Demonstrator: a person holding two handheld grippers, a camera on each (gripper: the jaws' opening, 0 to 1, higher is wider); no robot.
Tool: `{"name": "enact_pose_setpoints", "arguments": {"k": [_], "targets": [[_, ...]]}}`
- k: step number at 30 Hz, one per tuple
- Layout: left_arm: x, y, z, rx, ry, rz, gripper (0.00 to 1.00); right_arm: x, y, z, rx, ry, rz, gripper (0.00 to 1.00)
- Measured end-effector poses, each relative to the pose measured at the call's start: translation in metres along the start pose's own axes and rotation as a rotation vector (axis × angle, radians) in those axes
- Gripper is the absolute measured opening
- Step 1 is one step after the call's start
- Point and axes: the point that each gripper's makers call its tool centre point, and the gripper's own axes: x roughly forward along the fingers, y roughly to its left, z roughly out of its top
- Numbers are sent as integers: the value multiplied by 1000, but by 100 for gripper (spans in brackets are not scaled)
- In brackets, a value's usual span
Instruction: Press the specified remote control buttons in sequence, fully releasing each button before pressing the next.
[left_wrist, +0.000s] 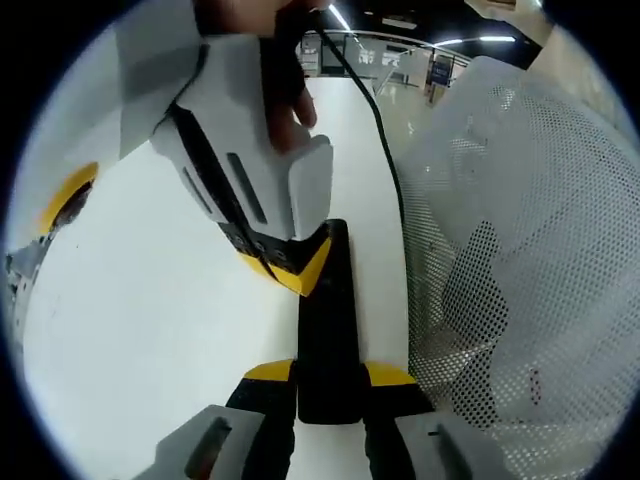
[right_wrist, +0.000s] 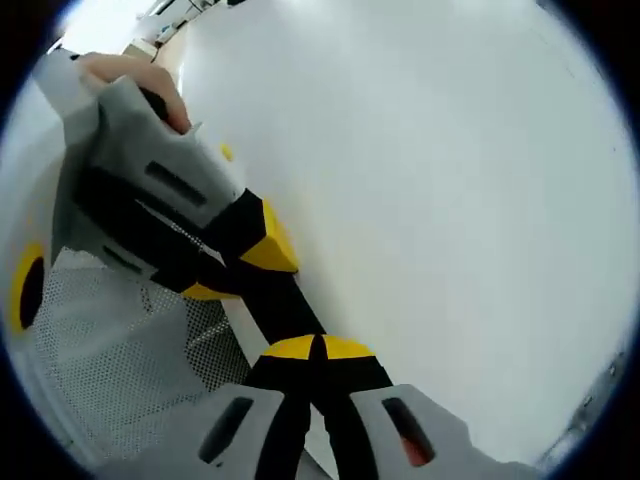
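A slim black remote control lies lengthwise over the white table. My left gripper is shut on its near end, one yellow-tipped jaw on each side. My right gripper reaches in from the upper left, held by a hand. Its jaws are closed together and their yellow tip rests on the remote's top face, near the far end. In the right gripper view, my right gripper has its shut tips touching the remote. There my left gripper clamps the remote's other end. No buttons can be made out.
A white perforated mesh basket stands close to the right of the remote, also the mesh basket. A black cable runs along the table beside it. A yellow and black object sits at the table's left edge.
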Motion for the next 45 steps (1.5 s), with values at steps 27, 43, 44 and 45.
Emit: {"name": "enact_pose_setpoints", "arguments": {"k": [27,43,44,45], "targets": [[0,0,0,-2,-1,4,24,-2,3,-4,-6,-133,43,0],[0,0,0,-3,-2,4,24,-2,2,-4,19,-211,-3,0],[0,0,0,-3,-2,3,25,-2,2,-4,27,-231,0,0],[0,0,0,-3,-2,3,25,-2,1,-4,28,-256,4,0]]}}
